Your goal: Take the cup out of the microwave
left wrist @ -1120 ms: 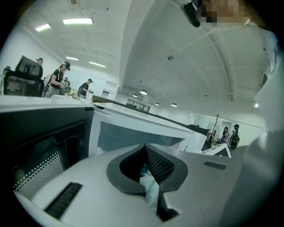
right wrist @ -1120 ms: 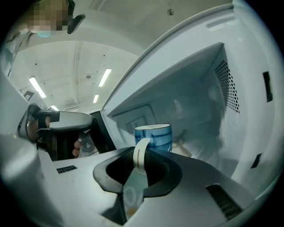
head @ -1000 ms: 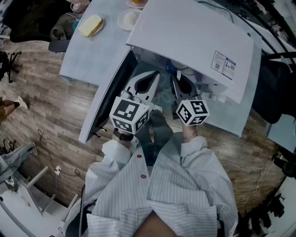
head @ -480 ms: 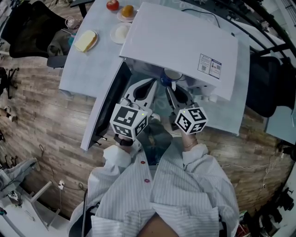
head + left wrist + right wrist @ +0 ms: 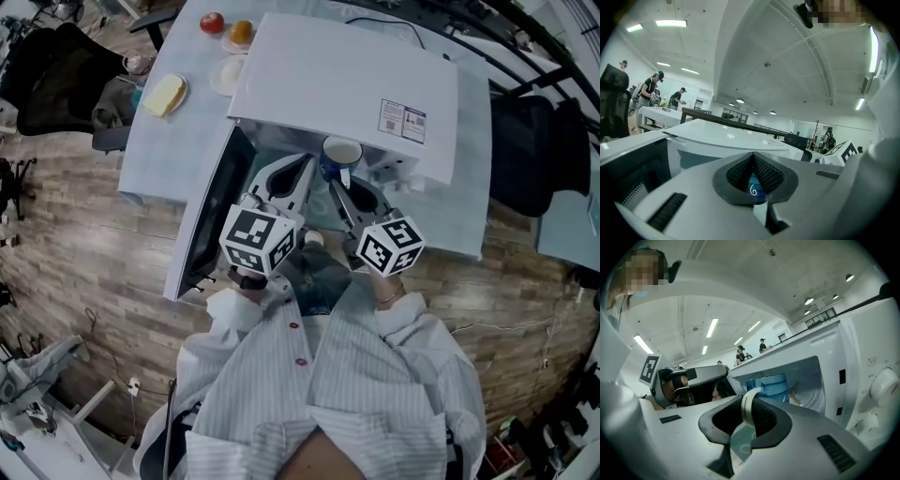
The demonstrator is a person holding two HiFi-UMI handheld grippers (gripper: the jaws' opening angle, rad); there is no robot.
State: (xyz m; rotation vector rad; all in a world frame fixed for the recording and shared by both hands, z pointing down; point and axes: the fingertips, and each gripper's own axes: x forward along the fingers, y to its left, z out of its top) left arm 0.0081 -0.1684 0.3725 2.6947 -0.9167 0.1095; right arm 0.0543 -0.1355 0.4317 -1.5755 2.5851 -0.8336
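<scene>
A blue cup (image 5: 339, 155) with a white inside hangs at the mouth of the white microwave (image 5: 347, 84), just outside the cavity. My right gripper (image 5: 343, 184) is shut on its white handle (image 5: 749, 409), and the cup's blue body (image 5: 767, 387) shows beyond the jaws. My left gripper (image 5: 307, 167) is beside the cup on its left, shut, with its tips meeting and nothing in them (image 5: 752, 157). A bit of the blue cup (image 5: 753, 188) shows through the gap behind its pads. The microwave door (image 5: 204, 217) stands open to the left.
The microwave sits on a pale table (image 5: 159, 141). At the table's far left lie bread on a plate (image 5: 161, 94), a tomato (image 5: 212, 22) and an orange (image 5: 241, 32). Control knobs (image 5: 883, 385) are right of the cavity. Black chairs (image 5: 56, 66) (image 5: 525, 150) flank the table.
The cup has come out from under the microwave's top edge and risen, carried by the right gripper. The left gripper moved up alongside it.
</scene>
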